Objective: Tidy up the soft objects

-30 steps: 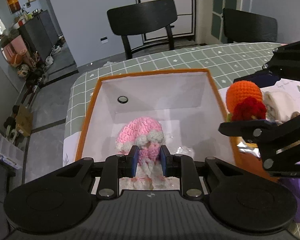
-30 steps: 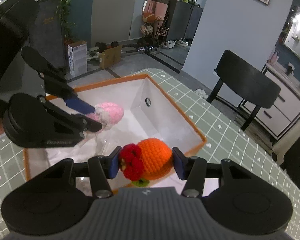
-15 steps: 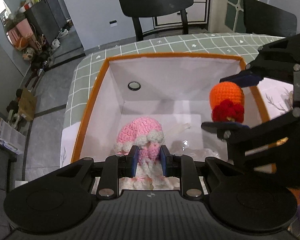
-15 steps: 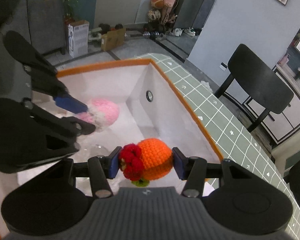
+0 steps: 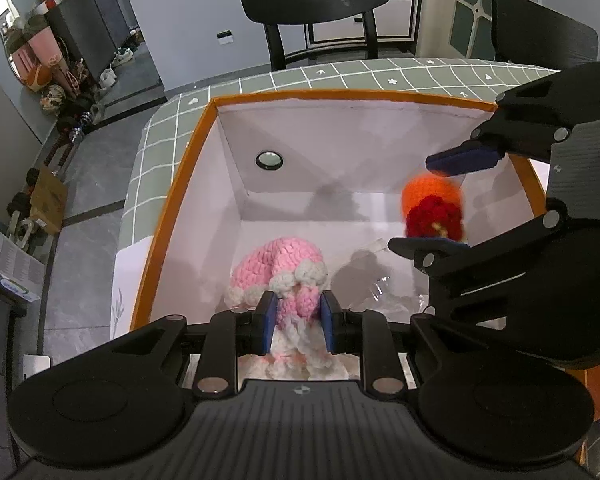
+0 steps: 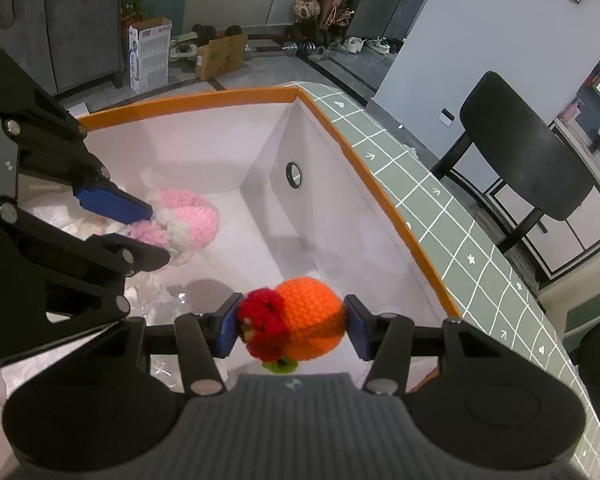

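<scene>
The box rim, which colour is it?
Orange; the box rim shows best in the left wrist view.

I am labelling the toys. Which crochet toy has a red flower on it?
The orange crochet toy, held in the right claw over the box. The pink crochet toy in the left claw has white trim only.

Inside the box [image 5: 182, 200], open floor lies between the left tool [image 5: 296, 322] and right tool [image 6: 290, 326].
</scene>
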Demonstrator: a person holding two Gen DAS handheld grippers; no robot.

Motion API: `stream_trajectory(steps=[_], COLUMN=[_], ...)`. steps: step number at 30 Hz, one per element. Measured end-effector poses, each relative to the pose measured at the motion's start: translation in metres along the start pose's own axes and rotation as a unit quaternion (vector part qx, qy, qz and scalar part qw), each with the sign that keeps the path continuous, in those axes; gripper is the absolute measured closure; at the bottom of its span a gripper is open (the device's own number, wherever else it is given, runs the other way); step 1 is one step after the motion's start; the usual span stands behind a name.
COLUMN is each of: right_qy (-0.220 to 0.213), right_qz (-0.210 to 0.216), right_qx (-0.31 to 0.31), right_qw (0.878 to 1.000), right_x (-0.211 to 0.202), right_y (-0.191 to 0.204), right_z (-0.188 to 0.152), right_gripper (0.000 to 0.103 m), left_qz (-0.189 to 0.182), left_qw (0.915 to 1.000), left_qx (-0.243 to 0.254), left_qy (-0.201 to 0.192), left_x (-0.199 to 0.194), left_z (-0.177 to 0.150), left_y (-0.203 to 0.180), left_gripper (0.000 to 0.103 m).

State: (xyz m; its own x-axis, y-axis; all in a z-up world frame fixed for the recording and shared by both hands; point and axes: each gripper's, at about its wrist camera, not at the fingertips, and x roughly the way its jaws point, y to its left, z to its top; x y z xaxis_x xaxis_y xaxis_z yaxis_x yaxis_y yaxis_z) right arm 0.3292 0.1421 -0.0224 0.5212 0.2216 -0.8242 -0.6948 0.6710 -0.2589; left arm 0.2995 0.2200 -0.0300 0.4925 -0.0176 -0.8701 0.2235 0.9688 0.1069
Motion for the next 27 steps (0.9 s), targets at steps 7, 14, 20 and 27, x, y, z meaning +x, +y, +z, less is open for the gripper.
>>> stream_trajectory(steps=[7,14,20,27], right_qy=[0.003,-0.002,-0.007,-0.016], right_qz=[-0.01,-0.014,-0.018,-0.026], right_qx=[-0.006,-0.003,0.0,-0.003], right_qw=[1.0,1.0,1.0,1.0], right_x=[0.0,-0.011,-0.023,-0.045], right_y=[0.002,0.002,0.002,0.002], right_z=[-0.001,-0.004,-0.006,-0.01], right_gripper=[0.035,0.035,0.035,0.035], left_qz=[0.004,0.011,0.014,0.017], left_qw=[0.9998,0.9997,0.9994,0.9991], left_qx=[-0.018,-0.01,-0.008,-0.005], left_qy=[-0.012,-0.019,-0.03,-0.04], left_x=[-0.003,-0.014,-0.027,-0.042], left_z=[0.0,0.001,0.002,0.001], left_y=[0.008,0.002,0.0,-0.004], left_gripper=[0.063,0.061,0.058,0.057])
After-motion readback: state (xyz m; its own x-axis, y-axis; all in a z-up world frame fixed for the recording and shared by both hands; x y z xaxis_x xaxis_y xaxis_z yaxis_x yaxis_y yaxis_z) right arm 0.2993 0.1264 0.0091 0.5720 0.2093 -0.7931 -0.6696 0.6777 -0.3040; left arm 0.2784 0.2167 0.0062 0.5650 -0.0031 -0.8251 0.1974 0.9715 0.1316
